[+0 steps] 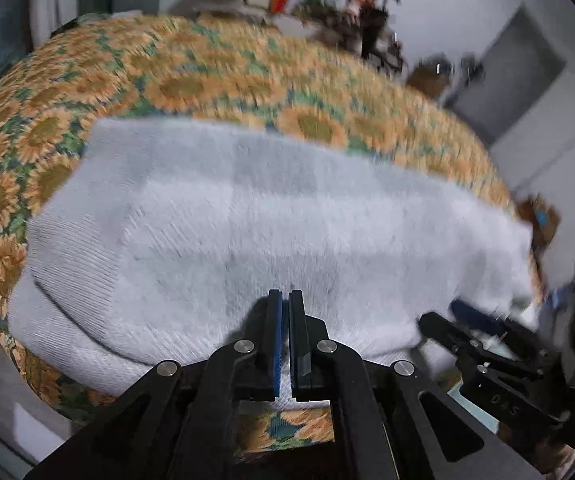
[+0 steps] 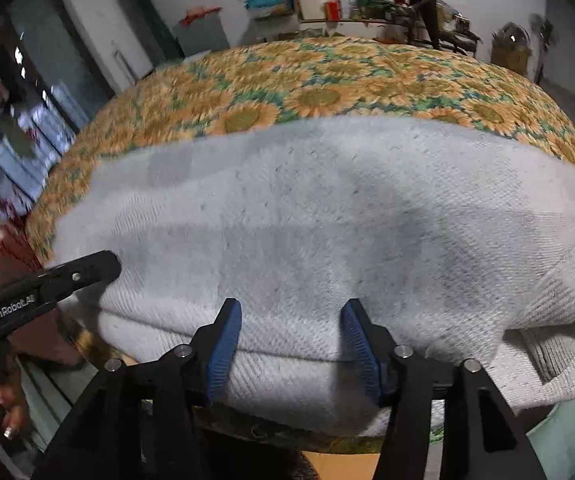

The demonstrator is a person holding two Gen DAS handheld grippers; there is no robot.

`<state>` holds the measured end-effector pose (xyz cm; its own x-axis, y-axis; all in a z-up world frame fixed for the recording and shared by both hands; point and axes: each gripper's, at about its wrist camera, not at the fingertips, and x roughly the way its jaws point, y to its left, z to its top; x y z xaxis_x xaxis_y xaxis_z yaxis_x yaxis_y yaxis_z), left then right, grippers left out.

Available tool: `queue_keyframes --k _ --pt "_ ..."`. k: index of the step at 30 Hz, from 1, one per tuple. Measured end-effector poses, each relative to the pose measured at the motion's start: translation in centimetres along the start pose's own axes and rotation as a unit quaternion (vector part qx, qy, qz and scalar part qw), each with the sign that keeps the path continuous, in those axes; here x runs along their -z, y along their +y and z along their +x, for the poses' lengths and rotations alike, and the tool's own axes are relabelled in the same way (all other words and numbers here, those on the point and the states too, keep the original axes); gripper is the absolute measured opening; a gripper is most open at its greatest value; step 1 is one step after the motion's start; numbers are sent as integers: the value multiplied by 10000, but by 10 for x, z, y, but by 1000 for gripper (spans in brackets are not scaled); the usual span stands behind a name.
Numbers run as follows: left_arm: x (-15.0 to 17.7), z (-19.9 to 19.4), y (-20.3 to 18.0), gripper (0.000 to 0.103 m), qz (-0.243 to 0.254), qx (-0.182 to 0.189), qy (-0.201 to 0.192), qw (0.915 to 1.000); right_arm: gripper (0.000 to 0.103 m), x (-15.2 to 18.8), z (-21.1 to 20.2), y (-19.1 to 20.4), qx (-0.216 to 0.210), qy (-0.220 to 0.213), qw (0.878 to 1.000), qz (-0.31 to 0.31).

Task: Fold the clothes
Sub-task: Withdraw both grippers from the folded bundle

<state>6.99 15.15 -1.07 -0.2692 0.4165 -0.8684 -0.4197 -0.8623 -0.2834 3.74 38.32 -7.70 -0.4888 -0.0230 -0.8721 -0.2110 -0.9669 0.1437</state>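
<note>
A white knit sweater (image 1: 271, 216) lies folded on a table with a sunflower-print cloth (image 1: 175, 80). My left gripper (image 1: 285, 296) hovers over the sweater's near edge, shut, and I see nothing pinched between its blue pads. It also shows as a black finger (image 2: 87, 268) at the sweater's left end. In the right wrist view the sweater (image 2: 327, 208) fills the middle. My right gripper (image 2: 293, 320) stands open over the folded near edge, its blue pads (image 2: 227, 340) apart and not pressing the cloth. From the left wrist view the right gripper (image 1: 467, 320) appears blurred at the sweater's right end.
The sunflower cloth (image 2: 319, 80) stretches bare beyond the sweater. Behind the table stand a shelf with boxes and plants (image 2: 327, 4) and a grey cabinet (image 2: 203, 32). A person's hand (image 2: 7, 412) is at the lower left. The table's near edge runs just under both grippers.
</note>
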Motion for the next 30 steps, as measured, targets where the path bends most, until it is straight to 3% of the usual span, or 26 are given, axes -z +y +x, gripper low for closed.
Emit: queue_keyframes --k 1,4,6,8,11,13,16,18,23,24,27,29,30 --pt "2 4 1 2 14 37 32 10000 59 2 -1 7 63 6 9998 -173" --pt "6 -2 9 2 -61 248 66 9997 57 -6 -10 29 -514 -139 9971 -549" --pt "6 -5 16 2 -189 348 141 9991 57 -19 -10 48 -389 -411 9950 -823" --pt "7 -9 21 2 -271 398 122 9988 56 -27 3 55 -524 -340 9944 -851" --pt "10 -26 26 2 -273 -65 -218 9994 56 -39 24 67 -710 -237 9932 -896" --pt "6 -35 38 2 -335 -310 -446 9980 60 -30 33 81 -573 -203 9932 -998" --pt "-4 -38 71 2 -803 -175 -561 9950 67 -9 25 106 -564 -302 9875 -1441" --pt "-7 -29 86 2 -1014 -120 -416 9939 67 4 19 119 -648 -300 9824 -1726" --pt "0 -20 101 2 -1254 206 -336 9913 66 5 8 110 -1261 -47 9811 -1468" --pt "1 -21 100 2 -1265 228 -319 9912 65 3 6 106 -1225 -82 9824 -1406" --pt "7 -30 110 2 -1591 462 -277 9858 66 -2 1 93 -1108 -187 9860 -1231" --pt "12 -32 120 4 -1995 668 -204 9774 67 2 -1 98 -1042 -185 9851 -1355" --pt "15 -34 126 13 -2209 706 -213 9725 67 4 0 101 -1057 -145 9841 -1422"
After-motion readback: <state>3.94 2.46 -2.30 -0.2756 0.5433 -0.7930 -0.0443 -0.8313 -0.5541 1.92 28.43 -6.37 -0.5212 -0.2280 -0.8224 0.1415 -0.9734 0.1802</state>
